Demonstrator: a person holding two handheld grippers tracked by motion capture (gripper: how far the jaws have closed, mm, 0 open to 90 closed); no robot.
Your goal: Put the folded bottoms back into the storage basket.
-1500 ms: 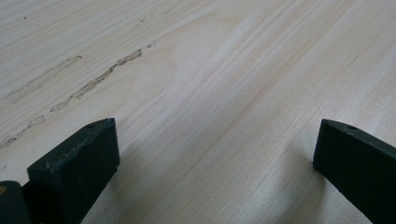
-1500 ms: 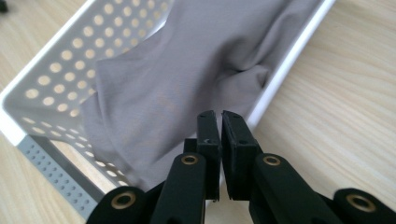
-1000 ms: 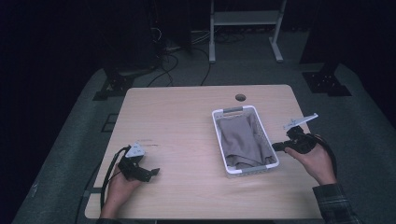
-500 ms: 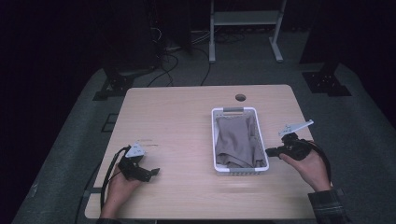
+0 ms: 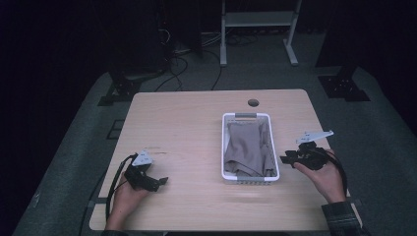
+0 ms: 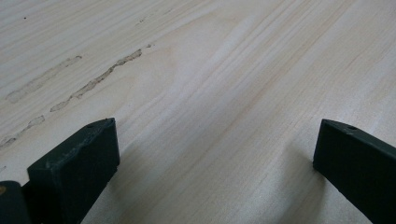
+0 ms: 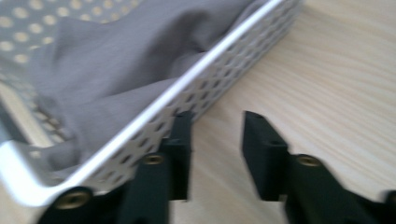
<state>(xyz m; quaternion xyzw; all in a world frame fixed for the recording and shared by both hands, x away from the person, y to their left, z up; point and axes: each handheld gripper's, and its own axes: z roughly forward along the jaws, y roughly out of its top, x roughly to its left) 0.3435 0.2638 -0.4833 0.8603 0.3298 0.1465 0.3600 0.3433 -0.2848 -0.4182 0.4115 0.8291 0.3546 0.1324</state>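
**Right tool at basket wall, left tool idle**

A white perforated basket [image 5: 250, 175] is seen right of centre on the bench [image 5: 187, 128], with a grey cloth [image 5: 247, 147] folded inside it. The right tool [image 5: 291, 158] is held just beside the basket's right wall, its jaws parted by a narrow gap with nothing between them; contact with the wall cannot be confirmed, as the right gripper view is blurred. The left tool [image 5: 160, 183] is rested low on bare wood, well apart from the basket, jaws spread wide and empty.

Risk, as judged: a light basket could be shoved or skewed by a sideways nudge, or the thin rim could be pinched without the cloth being caught.
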